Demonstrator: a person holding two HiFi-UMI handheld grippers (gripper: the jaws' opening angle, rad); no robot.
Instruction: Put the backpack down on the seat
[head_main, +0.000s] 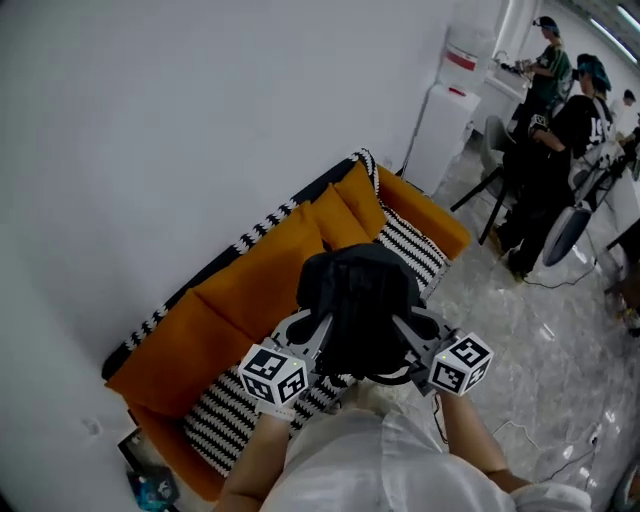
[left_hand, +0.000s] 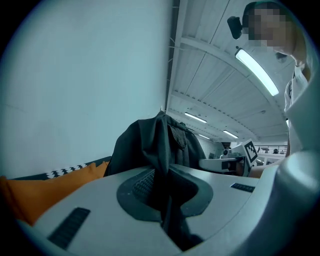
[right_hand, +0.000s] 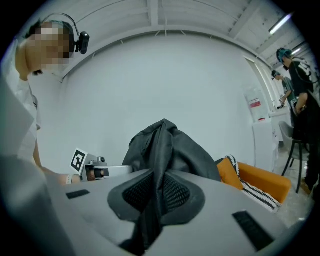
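A black backpack (head_main: 357, 300) hangs in the air above the orange sofa's striped seat (head_main: 405, 245), held up between both grippers. My left gripper (head_main: 315, 335) is shut on the backpack's dark fabric (left_hand: 160, 145) at its left side. My right gripper (head_main: 405, 335) is shut on the fabric (right_hand: 165, 150) at its right side. In each gripper view the cloth runs straight down between the ribbed pads (left_hand: 142, 185) (right_hand: 175, 192). The bag's bottom is hidden behind the grippers.
The orange sofa (head_main: 220, 330) with orange cushions (head_main: 335, 215) stands against the white wall. A white water dispenser (head_main: 445, 120) is at its far end. People (head_main: 545, 150) stand by a chair and desks at the right. Small items (head_main: 150, 480) lie on the floor by the sofa's near end.
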